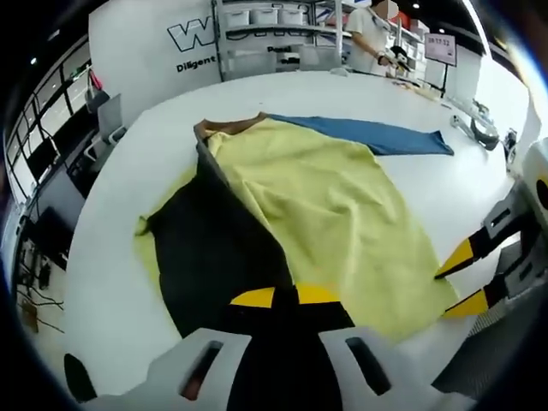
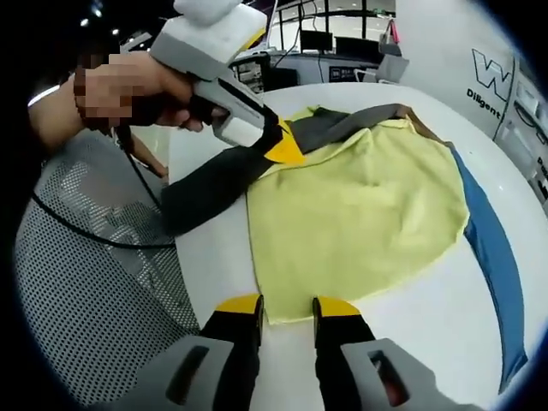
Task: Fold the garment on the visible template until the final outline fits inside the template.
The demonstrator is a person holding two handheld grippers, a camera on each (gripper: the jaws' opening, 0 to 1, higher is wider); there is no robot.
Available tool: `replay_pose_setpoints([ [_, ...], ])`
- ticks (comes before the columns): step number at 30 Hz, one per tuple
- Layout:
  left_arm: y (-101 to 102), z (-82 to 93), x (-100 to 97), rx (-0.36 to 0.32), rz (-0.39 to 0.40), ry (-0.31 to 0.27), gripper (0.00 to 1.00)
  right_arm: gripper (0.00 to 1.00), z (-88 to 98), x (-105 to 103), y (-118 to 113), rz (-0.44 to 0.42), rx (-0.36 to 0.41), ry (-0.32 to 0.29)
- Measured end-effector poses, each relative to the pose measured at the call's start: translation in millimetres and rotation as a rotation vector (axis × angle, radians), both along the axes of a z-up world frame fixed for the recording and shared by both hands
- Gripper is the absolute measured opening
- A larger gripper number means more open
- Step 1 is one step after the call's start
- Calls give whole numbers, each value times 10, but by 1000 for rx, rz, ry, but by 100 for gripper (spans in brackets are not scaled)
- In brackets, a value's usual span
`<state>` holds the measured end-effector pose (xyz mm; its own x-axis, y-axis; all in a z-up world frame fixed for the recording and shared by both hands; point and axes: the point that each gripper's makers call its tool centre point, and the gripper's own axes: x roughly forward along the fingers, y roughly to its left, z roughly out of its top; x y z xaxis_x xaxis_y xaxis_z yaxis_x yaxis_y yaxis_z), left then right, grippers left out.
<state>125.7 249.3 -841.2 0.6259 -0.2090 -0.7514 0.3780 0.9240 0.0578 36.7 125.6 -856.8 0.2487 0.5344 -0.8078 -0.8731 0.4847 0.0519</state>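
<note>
White round-edged table [image 1: 111, 282] carries everything; far behind it in the left gripper view are shelving with white bins [image 1: 265, 17], a white wall panel with dark lettering [image 1: 184, 38] and a person [image 1: 370, 38] standing at the far table edge. Left of the table, dark chairs and monitors [image 1: 51, 197] sit below floor level, blurred. The garment [image 1: 334, 214] lies flat near the table middle: soft matte yellow knit body, a black sleeve [image 1: 214, 257] spread to its left side, brownish collar [image 1: 227, 127] at the far end, hem near. Its long axis runs near to far, collar pointing away. The blue template [image 1: 377, 135] is a thin flat sheet under the garment, showing as a long strip past its far right edge. Left gripper [image 1: 295, 297], yellow-tipped, has its tips closed together on the black sleeve at the near end, pinching the cloth. In the right gripper view the left gripper [image 2: 282, 145] shows in a hand [image 2: 128, 90], lifting the dark sleeve [image 2: 214, 184] up off the table, cable trailing down. Right gripper [image 2: 287, 306] sits at the yellow hem edge, jaws slightly apart, nothing visibly between them.
</note>
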Motion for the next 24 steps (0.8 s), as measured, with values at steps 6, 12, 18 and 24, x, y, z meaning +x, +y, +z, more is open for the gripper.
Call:
replay_pose_setpoints([
  [6, 33, 5, 11, 2, 5, -9, 1, 1, -6, -5, -12, 32, -54, -24],
  [12, 66, 46, 17, -13, 25, -19, 1, 0, -3, -1, -22, 31, -40, -28],
  [18, 110, 112, 29, -18, 35, -29, 1, 0, 27, -26, -45, 33, -27, 2],
  [24, 204, 156, 37, -13, 58, -39, 1, 0, 31, -51, -147, 52, -51, 19],
])
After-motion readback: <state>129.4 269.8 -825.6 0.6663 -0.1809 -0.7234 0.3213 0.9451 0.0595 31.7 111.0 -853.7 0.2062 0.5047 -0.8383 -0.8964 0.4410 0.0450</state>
